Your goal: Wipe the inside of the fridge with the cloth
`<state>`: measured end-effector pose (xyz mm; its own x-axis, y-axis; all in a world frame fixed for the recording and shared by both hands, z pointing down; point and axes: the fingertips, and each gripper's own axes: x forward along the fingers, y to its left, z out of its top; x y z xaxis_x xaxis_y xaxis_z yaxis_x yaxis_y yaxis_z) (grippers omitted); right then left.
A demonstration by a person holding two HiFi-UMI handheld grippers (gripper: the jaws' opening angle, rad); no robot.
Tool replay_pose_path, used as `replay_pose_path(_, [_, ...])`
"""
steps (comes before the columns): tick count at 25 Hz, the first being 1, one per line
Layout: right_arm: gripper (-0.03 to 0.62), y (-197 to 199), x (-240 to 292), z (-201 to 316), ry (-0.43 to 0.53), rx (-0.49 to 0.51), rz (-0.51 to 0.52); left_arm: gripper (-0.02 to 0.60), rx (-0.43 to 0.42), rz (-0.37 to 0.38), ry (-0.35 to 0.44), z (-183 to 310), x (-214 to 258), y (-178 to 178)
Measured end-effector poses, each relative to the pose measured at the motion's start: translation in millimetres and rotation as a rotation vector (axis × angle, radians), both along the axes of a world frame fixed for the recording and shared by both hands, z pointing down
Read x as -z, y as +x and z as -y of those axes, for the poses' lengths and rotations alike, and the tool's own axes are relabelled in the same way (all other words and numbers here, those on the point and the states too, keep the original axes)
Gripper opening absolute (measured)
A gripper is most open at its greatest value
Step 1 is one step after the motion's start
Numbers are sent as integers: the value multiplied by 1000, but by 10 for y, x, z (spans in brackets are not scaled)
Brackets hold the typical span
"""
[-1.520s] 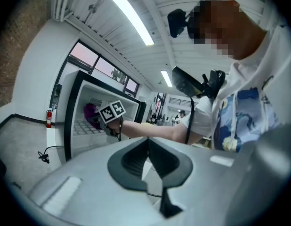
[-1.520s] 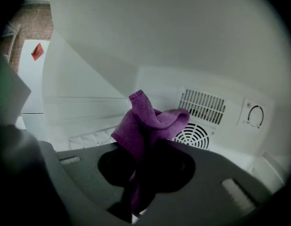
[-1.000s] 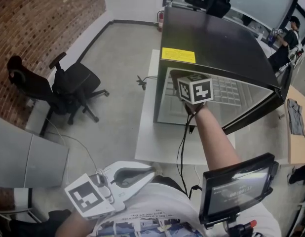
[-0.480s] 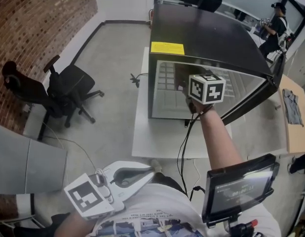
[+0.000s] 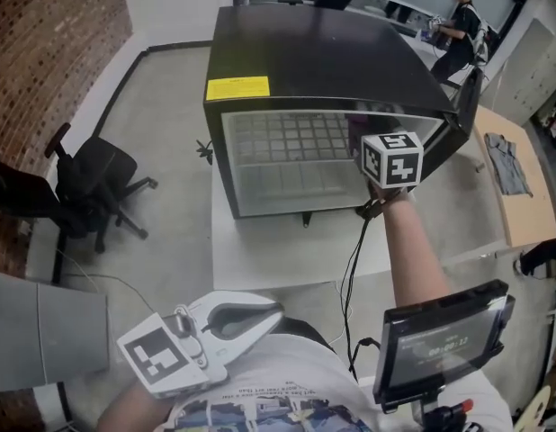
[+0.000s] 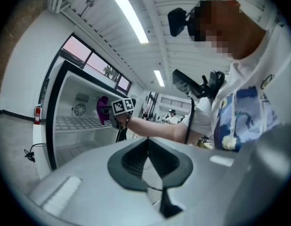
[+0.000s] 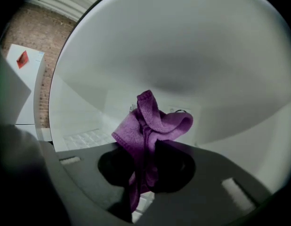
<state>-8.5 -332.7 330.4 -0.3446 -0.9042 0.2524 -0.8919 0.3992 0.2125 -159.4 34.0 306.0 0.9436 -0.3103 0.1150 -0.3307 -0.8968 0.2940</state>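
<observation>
Left claw (image 5: 271,319) sits low by the person's waist. Jaws are pressed together, pads meeting, nothing between them. Chair (image 5: 94,183) is well off to this claw's left on the floor. Fridge (image 5: 323,52) stands well ahead of the left claw, up and to its right, on a pale board (image 5: 260,255). It is a black box with a yellow label (image 5: 237,87) at the top front corner nearest this claw. White interior, with a wire shelf (image 5: 291,138) across it. Door (image 5: 467,106) is open on the fridge's far right side.

Right claw (image 7: 145,168) is at the right end of the fridge opening, arm stretched out. In head view only its marker cube (image 5: 392,158) shows and the jaws are behind it. In right gripper view the jaws are clamped on the cloth (image 7: 150,126), which is purple and bunched. One fold stands up above and past the tips, and a tail hangs down between the pads. A white inner wall (image 7: 183,55) fills the view right ahead of the claw. Can't tell if the cloth touches it. The shelf grid shows low and left of the claw. From the left gripper view the cloth pokes out just left of the cube, inside the fridge.

Screen (image 5: 444,336) is below the right forearm, close to the body. Another person (image 5: 458,25) stands far behind the fridge, past the door.
</observation>
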Motion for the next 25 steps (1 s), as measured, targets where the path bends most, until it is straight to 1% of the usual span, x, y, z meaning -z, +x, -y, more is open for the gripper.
replay_pose_path(3, [78, 167, -59, 25, -19, -27, -32, 6, -22, -9, 4, 40, 51, 77])
replay_pose_path(7, [78, 205, -278, 14, -74, -25, -62, 6, -35, -5, -2, 64, 73, 133])
replay_pose_path(9, [78, 90, -396, 13, -98, -6, -70, 6, -33, -7, 1, 94, 54, 84])
replay_pose_path(13, [78, -379, -540, 29, -123, 55, -74, 6, -17, -9, -4, 160, 12, -118])
replay_pose_path(18, [78, -554, -459, -64, -118, 114, -52, 6, 19, 1, -2, 61, 64, -19])
replay_pose_path(22, [78, -744, -475, -87, -133, 131, -48, 6, 60, 3, -7, 22, 56, -95])
replay_pose_path(25, [78, -958, -492, -107, -134, 168, -61, 6, 89, 3, -16, 9, 62, -155])
